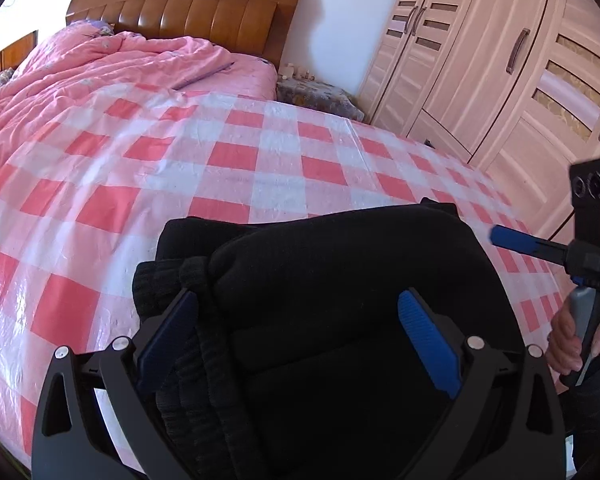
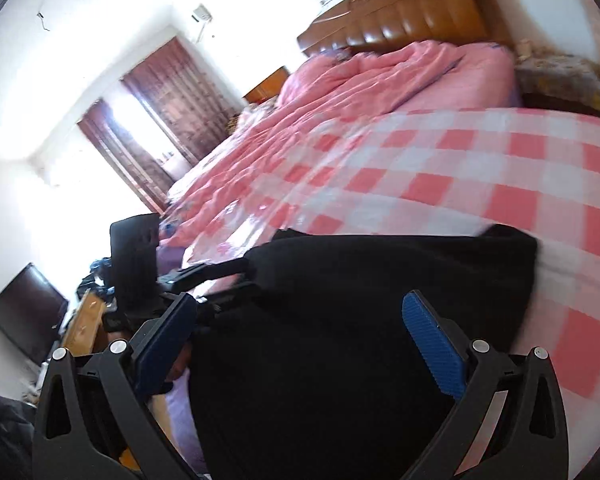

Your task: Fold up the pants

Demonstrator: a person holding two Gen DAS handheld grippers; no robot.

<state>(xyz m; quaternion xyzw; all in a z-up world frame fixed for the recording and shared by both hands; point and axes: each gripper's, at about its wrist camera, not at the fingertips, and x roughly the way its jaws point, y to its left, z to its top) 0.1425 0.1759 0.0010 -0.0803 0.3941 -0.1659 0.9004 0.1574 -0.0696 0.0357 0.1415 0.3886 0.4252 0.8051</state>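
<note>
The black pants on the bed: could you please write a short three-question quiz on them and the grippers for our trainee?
1. True or false: the black pants lie folded into a bundle on the checked sheet.
2. The left gripper is: A open, B shut on the pants.
3. What stands along the wall right of the bed in the left wrist view?

Key: 1 true. 2 A; the right gripper is open too. 3 a wardrobe.

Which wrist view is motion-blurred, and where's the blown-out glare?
Right wrist view: checkered sheet smeared, window and nearby wall blown out white. Left wrist view: sharp, evenly lit, mild sheen on the sheet's plastic; black pants lose fold detail. Both show fisheye bending.
</note>
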